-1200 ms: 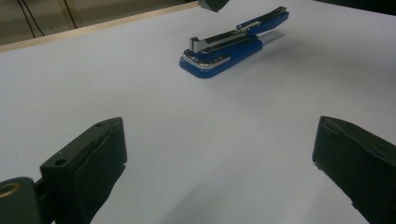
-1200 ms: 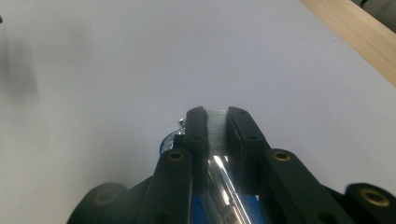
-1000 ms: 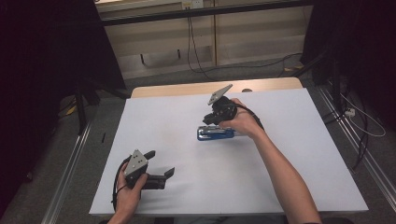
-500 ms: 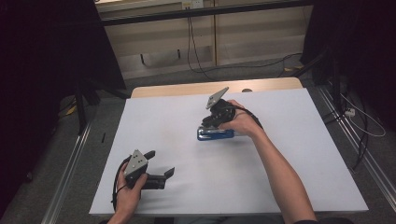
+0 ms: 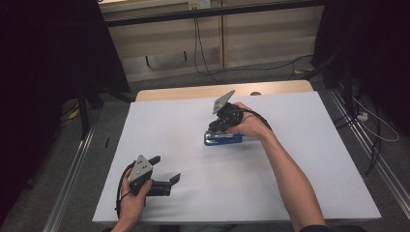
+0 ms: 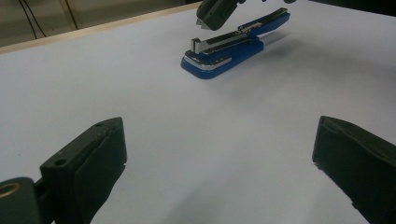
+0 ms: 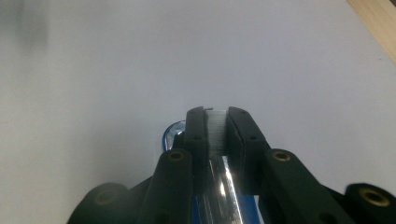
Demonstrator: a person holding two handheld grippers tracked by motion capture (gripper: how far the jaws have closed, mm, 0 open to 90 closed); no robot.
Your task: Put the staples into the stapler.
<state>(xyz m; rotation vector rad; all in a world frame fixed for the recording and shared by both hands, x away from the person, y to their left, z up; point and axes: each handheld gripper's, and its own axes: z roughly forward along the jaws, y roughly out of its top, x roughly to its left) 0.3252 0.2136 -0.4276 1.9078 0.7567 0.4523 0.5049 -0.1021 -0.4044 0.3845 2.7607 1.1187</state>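
Across the white worktop (image 5: pixel 300 159), nearly bare, one blue stapler (image 5: pixel 223 139) lies a little beyond the middle, flat on its base, long axis running side to side as the person faces it.

Right hand-held gripper (image 5: pixel 218 129): comes down on the stapler from above, tilted, hand just to the right of it. Jaws nearly together, straddling the bright metal top rail; the right gripper view shows a strip of staples (image 7: pixel 215 128) pinched between the pads, so it looks to have hold of that strip or the rail, not the blue body.

Left hand-held gripper (image 5: pixel 167 176): rests low at the near left of the worktop, jaws spread wide, nothing between them. From the left gripper view the stapler (image 6: pixel 233 44) sits ahead and slightly right, well apart, nose end (image 6: pixel 198 46) towards this gripper.

Judgement: the right hand is far nearer; any steadying by the left means reaching forward along the stapler's long axis to its nose.
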